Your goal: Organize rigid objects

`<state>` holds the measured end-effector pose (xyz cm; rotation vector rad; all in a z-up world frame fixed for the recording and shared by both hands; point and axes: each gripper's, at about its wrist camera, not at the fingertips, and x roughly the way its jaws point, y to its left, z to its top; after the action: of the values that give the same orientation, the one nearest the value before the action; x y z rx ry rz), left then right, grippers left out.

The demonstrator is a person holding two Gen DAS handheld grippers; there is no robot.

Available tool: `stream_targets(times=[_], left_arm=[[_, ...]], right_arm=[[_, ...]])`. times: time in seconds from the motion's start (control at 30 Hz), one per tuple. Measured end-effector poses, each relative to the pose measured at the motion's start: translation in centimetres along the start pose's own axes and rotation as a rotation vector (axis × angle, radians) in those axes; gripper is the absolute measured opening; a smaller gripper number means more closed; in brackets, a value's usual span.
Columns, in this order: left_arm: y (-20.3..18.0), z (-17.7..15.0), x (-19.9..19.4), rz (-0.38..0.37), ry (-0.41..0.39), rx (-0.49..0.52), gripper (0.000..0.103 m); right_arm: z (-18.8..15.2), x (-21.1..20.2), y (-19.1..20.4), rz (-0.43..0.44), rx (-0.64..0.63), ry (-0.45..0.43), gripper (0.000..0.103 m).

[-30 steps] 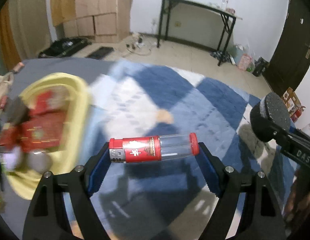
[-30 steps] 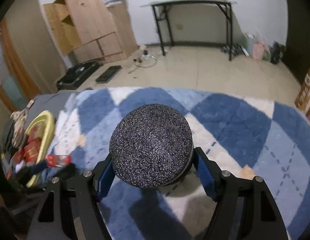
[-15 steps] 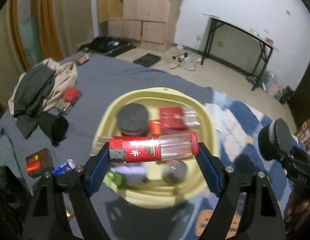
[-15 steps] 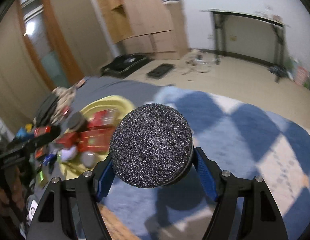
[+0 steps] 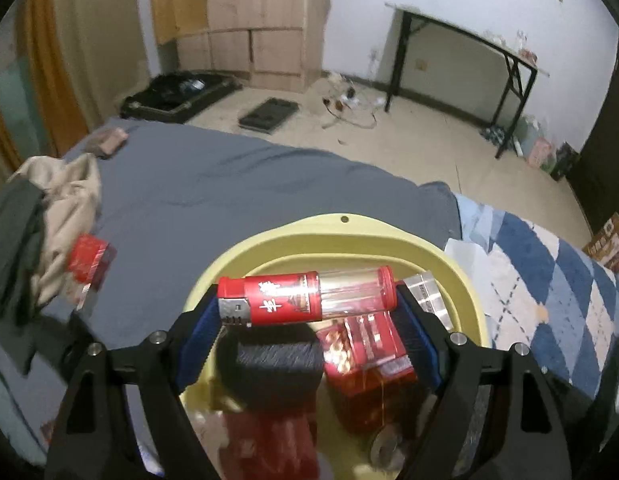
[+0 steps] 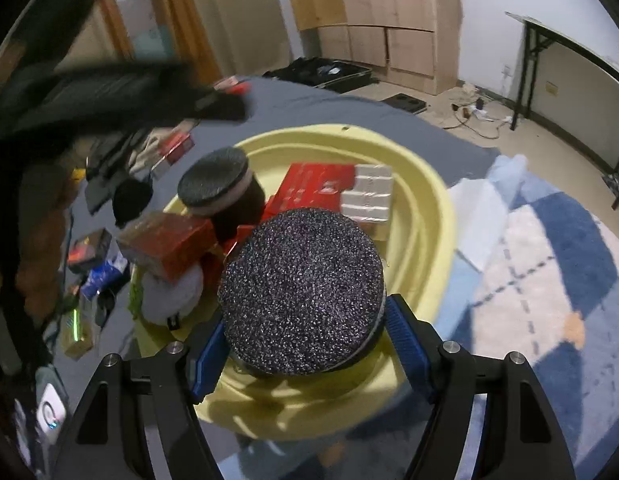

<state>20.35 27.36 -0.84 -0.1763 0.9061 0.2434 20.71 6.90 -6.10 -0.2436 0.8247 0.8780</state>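
Observation:
My left gripper (image 5: 307, 300) is shut on a red and clear tube (image 5: 307, 299), held crosswise by its two ends above the yellow basin (image 5: 341, 236). Below it lie a black-lidded jar (image 5: 275, 360) and red boxes (image 5: 363, 356). My right gripper (image 6: 303, 334) is shut on a round jar with a black speckled lid (image 6: 301, 292), over the near side of the yellow basin (image 6: 425, 216). That basin holds another black-lidded jar (image 6: 217, 184), red boxes (image 6: 313, 190) and a silver block (image 6: 367, 198). The left gripper's dark arm (image 6: 109, 96) crosses the upper left.
The basin sits on a grey sheet (image 5: 229, 188) beside a blue and white rug (image 6: 549, 280). Clothes (image 5: 37, 220) and a red box (image 5: 89, 260) lie on the sheet to the left. Small items (image 6: 89, 264) lie left of the basin. A black table (image 5: 461, 60) stands by the wall.
Both grippers have swung left from over the rug to above the yellow basin, each still holding its object. The basin now fills the lower middle of both views.

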Motion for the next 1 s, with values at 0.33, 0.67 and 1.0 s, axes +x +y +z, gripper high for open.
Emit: stream_targets(times=[0.33,0.67,1.0], left_arm=[[-0.1,-0.2,5.0,0.010,0.079,-0.023,0.083],[0.7,-0.7,3.8,-0.015,0.057,-0.087,0.084],[-0.4,-0.4,-3.1,0.039,0.002,-0.110,0.103]], right_arm=[[0.0,2.5,0.4,0.038,-0.021,-0.007,0.073],[-1.2,2.7,-0.8,0.079,-0.006,-0.038,0.072],[-1.7,0.1,0.1,0.069,-0.055,-0.035,0.095]])
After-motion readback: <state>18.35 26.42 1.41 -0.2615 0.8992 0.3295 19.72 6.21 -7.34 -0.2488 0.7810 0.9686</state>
